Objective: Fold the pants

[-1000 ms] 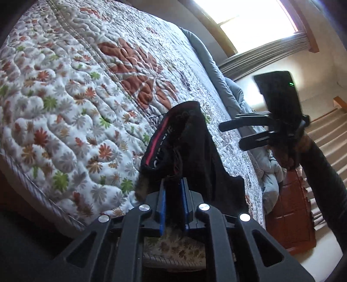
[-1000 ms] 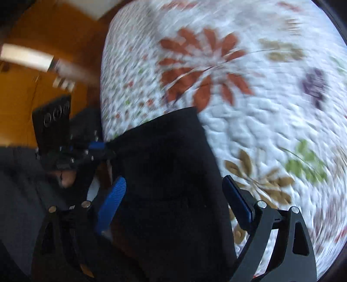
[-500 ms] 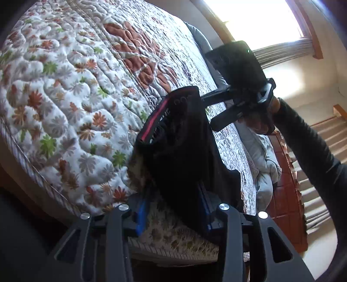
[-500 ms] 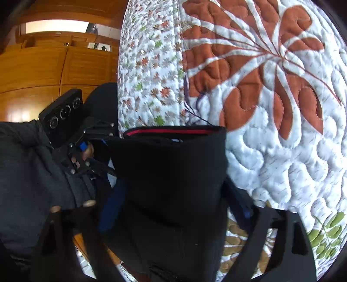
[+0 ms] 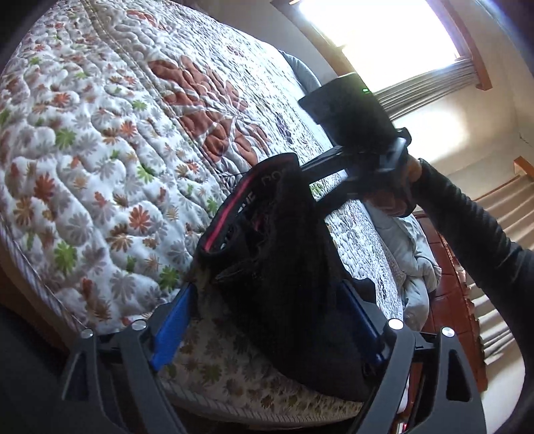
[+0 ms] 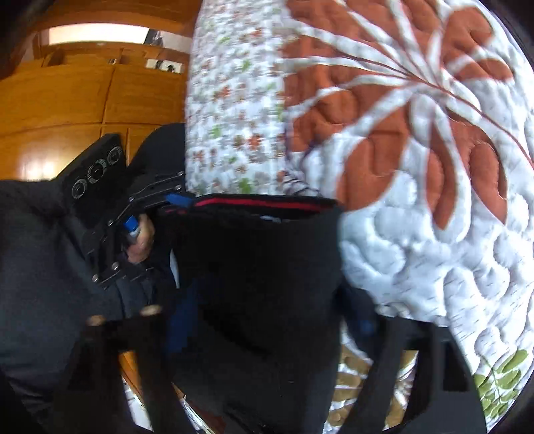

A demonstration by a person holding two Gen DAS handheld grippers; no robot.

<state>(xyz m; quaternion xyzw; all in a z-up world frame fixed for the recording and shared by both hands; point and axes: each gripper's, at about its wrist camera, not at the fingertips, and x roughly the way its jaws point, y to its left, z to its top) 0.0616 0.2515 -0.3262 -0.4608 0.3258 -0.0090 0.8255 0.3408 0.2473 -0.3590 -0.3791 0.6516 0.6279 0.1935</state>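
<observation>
The black pants [image 5: 287,267], with a red stripe inside the waistband [image 5: 230,213], lie over the near edge of the bed. My left gripper [image 5: 267,310] is open, its blue-padded fingers spread on either side of the bunched cloth. My right gripper [image 6: 267,320] is also open, its jaws on either side of the pants [image 6: 263,277] just below the waistband [image 6: 260,203]. In the left wrist view the right gripper [image 5: 310,187] reaches in at the waistband's far end. In the right wrist view the left gripper [image 6: 170,207] touches the waistband's left corner.
The bed carries a white quilt [image 5: 100,140] with small flowers and a big rust-coloured leaf pattern [image 6: 417,110]. A pale blue blanket [image 5: 410,253] is heaped at the bed's right side. A wooden wardrobe [image 6: 66,110] stands behind, and a bright window [image 5: 383,26] is beyond the bed.
My left gripper has opened off the pants, which it pinched a second ago. My right gripper has come in from the right and now straddles the pants at the waistband.
</observation>
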